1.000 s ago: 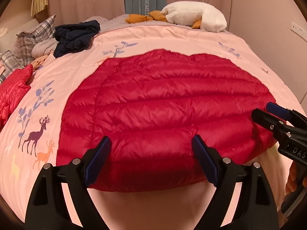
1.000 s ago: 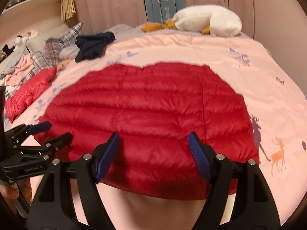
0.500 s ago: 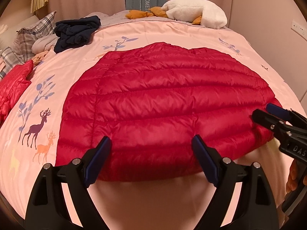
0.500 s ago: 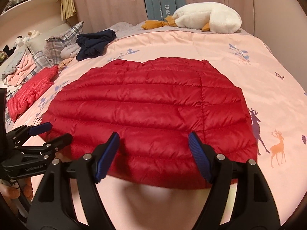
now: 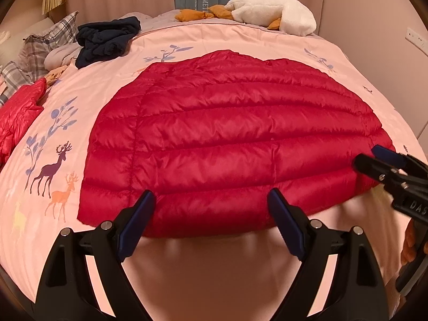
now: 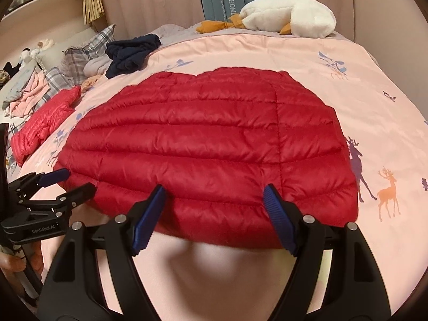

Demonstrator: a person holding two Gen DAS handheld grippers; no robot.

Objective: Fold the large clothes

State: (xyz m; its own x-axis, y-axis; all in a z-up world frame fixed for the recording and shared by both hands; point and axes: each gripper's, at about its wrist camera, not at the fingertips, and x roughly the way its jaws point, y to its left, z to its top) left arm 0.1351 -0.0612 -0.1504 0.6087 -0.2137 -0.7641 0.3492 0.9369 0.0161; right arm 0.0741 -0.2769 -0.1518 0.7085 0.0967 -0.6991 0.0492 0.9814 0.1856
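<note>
So the red puffer jacket (image 5: 227, 144) is lying flat in the middle of the bed (image 5: 267, 42), near hem facing the person. Left claw (image 5: 211, 214) and right claw (image 6: 214, 206) both hang wide open over that hem, holding nothing. My take: grab the hem near its two corners rather than mid-edge, bite both layers, then lift evenly and carry it toward the collar. That shell looks slick and puffy, so a shallow pinch would probably slip.
</note>
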